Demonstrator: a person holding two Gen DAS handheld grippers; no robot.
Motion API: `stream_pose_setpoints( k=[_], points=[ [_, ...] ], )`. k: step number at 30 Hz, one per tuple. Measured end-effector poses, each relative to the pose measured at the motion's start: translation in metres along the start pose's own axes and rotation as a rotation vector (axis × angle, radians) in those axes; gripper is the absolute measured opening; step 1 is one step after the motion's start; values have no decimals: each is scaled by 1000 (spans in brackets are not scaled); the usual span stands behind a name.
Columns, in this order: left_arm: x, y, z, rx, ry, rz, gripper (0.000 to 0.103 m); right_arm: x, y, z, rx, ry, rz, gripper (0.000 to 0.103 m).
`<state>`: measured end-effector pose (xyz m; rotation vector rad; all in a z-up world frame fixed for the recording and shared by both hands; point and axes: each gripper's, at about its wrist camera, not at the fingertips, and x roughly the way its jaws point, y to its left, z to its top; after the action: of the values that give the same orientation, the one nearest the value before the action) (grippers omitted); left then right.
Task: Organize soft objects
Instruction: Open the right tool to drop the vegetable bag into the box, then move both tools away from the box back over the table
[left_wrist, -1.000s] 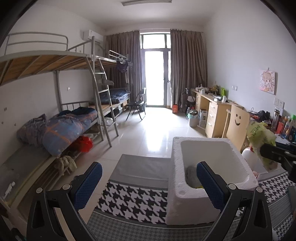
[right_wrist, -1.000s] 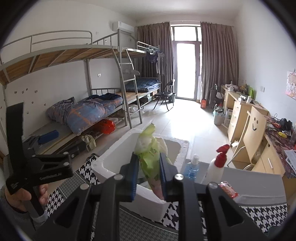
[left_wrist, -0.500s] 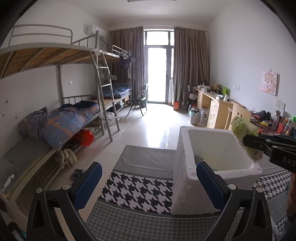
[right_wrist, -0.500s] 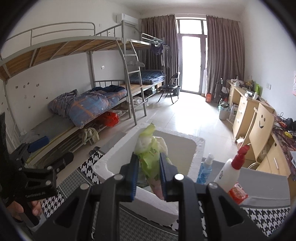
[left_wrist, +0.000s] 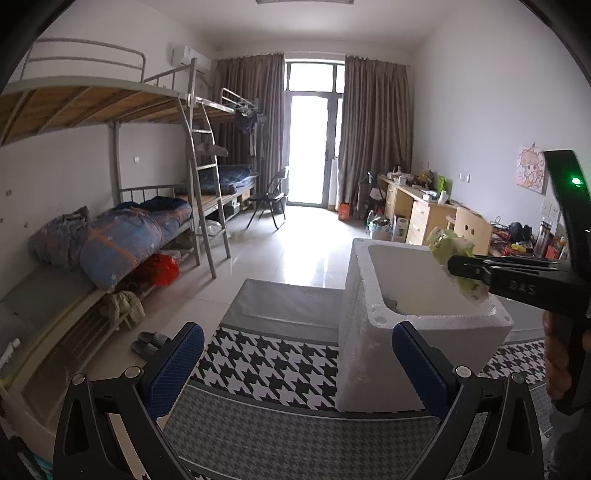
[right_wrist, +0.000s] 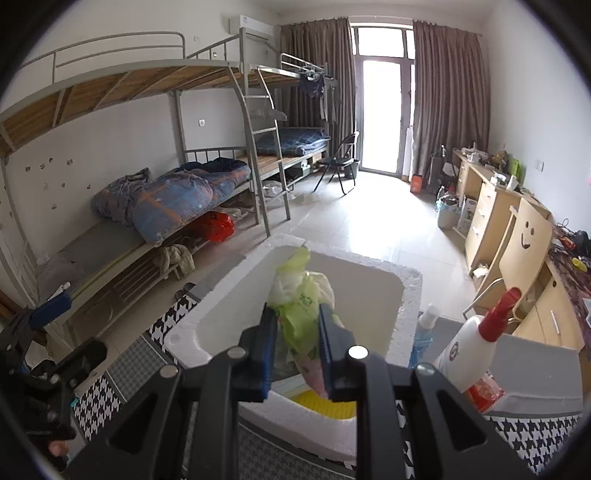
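A crumpled green and white plastic packet (right_wrist: 301, 306) is pinched between the blue pads of my right gripper (right_wrist: 297, 325), which is shut on it above the open white foam box (right_wrist: 406, 291). In the left wrist view the same packet (left_wrist: 448, 245) hangs over the foam box (left_wrist: 369, 332) from the right gripper (left_wrist: 463, 271), which reaches in from the right. Something yellow (right_wrist: 325, 404) lies at the box's bottom. My left gripper (left_wrist: 295, 369) is open with nothing between its pads, just left of the box's near corner.
The box stands on a houndstooth cloth (left_wrist: 269, 365) over a table. A red-capped spray bottle (right_wrist: 476, 347) and a blue bottle (right_wrist: 423, 334) stand right of the box. Bunk beds (left_wrist: 110, 236) line the left wall, desks (left_wrist: 417, 214) and a smiley-face chair (right_wrist: 524, 251) the right.
The right gripper has carried the packet down and further over the box opening. The left gripper has drifted lower, so the box looms larger beside it.
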<state>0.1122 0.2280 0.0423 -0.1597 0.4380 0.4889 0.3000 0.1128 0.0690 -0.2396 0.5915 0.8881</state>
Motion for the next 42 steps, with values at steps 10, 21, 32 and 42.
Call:
stream_pose_setpoints(
  k=[10,21,32,42],
  points=[
    [-15,-2,-17,-24,-28,-40,102,13,-3,1,17,25,3,33],
    [-22,-9,-38,-5,-32,-49,102,7,-4,-5,25,22,14,61],
    [-26,-14,-47,-7,-24,-91,102,-14,0,-12,31,-19,18,77],
    [-36,-28,-60,7,-14,-134,102,-37,2,-30,40,-50,12,83]
  ],
)
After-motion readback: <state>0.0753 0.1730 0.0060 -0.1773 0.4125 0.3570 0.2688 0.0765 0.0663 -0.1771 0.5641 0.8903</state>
